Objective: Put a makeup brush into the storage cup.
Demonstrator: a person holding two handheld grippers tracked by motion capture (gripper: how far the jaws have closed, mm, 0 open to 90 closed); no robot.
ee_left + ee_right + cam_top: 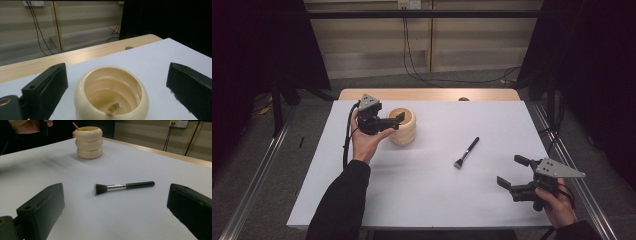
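A cream ridged pot (404,127) stands on the white table top (437,190) at the back left. My left gripper (397,122) hovers at its rim, open, with one jaw on each side of the pot (111,93) and not touching it. Inside the pot lies a small wooden-tipped stick (113,107). A black-handled makeup brush (466,152) lies flat near the table's middle, bristles toward the front. My right gripper (510,170) is open near the front right corner and points at the brush (122,186), well short of it. The pot (89,142) stands beyond.
A strip of bare wood (427,94) runs along the table's back edge, with a small dark spot (463,99) on it. Metal rails (257,185) flank the table on the floor. Cables (412,60) hang down the back wall.
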